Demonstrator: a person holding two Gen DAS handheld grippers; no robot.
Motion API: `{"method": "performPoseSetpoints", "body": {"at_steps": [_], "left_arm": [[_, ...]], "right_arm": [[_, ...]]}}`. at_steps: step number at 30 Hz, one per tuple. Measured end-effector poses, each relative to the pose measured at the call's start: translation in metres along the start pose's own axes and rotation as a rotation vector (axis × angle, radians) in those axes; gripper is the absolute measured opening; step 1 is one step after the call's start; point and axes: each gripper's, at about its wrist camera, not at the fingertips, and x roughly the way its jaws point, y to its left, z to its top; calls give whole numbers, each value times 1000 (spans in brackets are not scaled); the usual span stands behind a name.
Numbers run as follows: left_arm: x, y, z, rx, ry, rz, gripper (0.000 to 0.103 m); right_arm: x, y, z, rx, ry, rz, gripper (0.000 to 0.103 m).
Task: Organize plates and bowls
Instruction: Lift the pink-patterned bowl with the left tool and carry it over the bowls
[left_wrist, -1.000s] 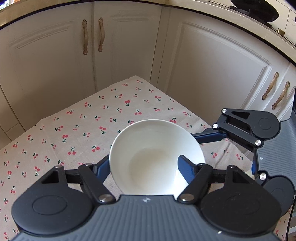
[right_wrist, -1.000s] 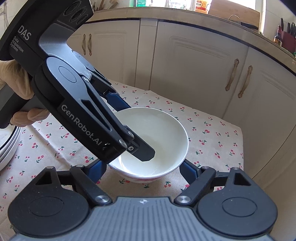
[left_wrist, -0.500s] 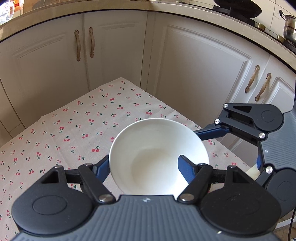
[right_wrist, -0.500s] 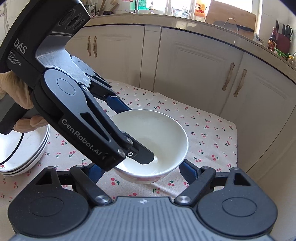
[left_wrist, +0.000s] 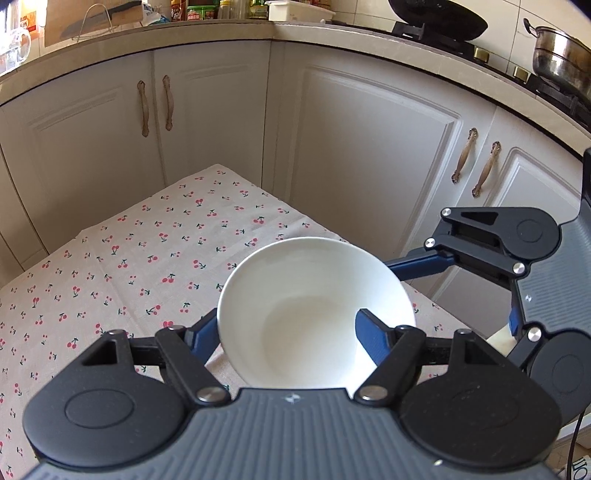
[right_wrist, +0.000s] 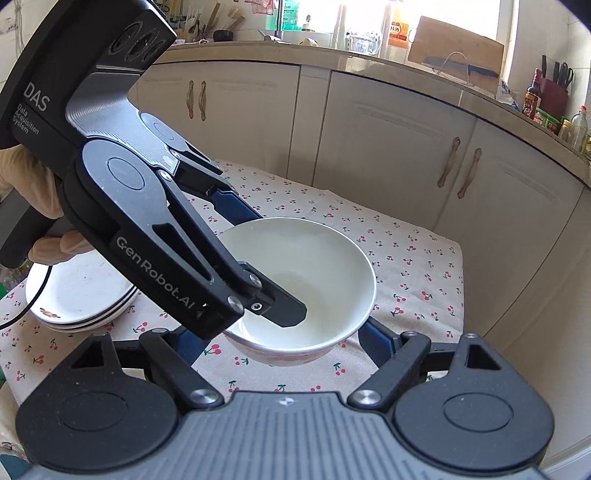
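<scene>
my left gripper (left_wrist: 286, 332) was clamped on the rim of a smooth white bowl (left_wrist: 314, 314), one blue finger (left_wrist: 369, 338) inside and one outside, holding it above the cherry-print tablecloth (left_wrist: 147, 266). my right gripper (right_wrist: 280, 343) stood wide open, its fingers either side of the bowl, gripping nothing. a stack of glossy white plates (right_wrist: 79, 295) sat on the cloth to the left, cream cabinets (left_wrist: 369, 155) beyond.

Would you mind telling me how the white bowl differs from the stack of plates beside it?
The bowl is deep and single; the plates are shallow and stacked. The bowl is gripped at its rim by the left gripper, seemingly raised off the tablecloth, while the plates rest on it, untouched. Both are white.
</scene>
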Motion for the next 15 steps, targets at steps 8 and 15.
{"method": "performPoseSetpoints", "body": {"at_steps": [8, 15], "left_arm": [[-20, -18, -15, 2, -9, 0, 76], [-37, -29, -29, 5, -15, -7, 76]], "right_arm": [[-24, 18, -7, -5, -6, -6, 89], [-43, 36, -16, -19, -9, -9, 89]]}}
